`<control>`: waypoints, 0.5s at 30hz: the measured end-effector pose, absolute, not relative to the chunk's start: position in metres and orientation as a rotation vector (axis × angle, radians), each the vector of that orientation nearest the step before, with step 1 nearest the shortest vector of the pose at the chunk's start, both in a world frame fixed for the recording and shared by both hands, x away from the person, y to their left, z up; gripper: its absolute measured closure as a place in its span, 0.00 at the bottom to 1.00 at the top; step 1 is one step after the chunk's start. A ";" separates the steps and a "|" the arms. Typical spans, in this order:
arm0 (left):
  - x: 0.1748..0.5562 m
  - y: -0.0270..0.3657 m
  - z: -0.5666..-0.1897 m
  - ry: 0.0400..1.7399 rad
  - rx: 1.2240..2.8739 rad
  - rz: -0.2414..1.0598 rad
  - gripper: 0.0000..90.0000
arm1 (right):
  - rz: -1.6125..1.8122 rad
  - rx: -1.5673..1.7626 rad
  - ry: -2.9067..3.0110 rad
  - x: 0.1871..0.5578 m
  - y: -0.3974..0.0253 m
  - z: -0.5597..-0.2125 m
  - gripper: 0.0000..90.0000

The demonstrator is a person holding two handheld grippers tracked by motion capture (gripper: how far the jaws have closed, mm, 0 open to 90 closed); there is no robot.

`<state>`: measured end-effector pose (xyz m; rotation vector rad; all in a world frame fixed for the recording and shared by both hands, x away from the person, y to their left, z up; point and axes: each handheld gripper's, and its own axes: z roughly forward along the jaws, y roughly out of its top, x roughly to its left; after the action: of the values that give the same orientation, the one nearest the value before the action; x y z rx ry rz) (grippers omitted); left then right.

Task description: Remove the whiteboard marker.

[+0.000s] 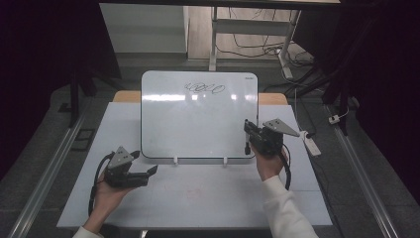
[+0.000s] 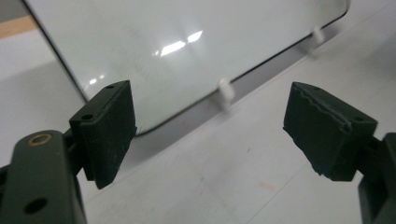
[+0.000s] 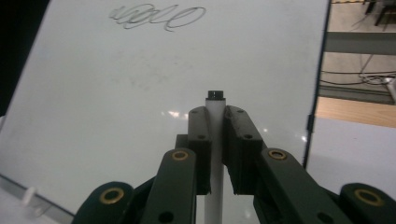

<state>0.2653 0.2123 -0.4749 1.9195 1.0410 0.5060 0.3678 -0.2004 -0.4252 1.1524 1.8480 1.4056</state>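
White marker clamped in right tongs at whiteboard's right edge; left tongs gape empty.

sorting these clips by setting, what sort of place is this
Probably a lab or workshop bay set up for recording. A white tabletop carries a propped glossy whiteboard, loose cables trail over the bare floor behind, and a white power strip lies beside the table.

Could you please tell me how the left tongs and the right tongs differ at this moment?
The left tongs stand wide open and hold nothing, while the right tongs are shut on a white marker. The left tongs sit low over the table by the whiteboard's lower left corner; the right tongs are raised at its right edge. Both are black and hand-held.
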 end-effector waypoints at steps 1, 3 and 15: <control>0.266 0.210 -0.471 1.034 1.917 0.505 0.20 | 1.414 1.146 1.851 0.366 -0.200 -0.425 0.89; 0.269 0.204 -0.463 1.012 1.906 0.504 0.21 | 1.425 1.143 1.853 0.363 -0.199 -0.425 0.89; 0.299 0.154 -0.437 0.882 1.892 0.395 0.25 | 1.535 1.113 1.895 0.346 -0.183 -0.428 0.89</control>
<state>0.2989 0.1540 -0.4373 1.8920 0.8822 0.3946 0.3463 -0.1826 -0.4279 1.1128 1.8952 1.5355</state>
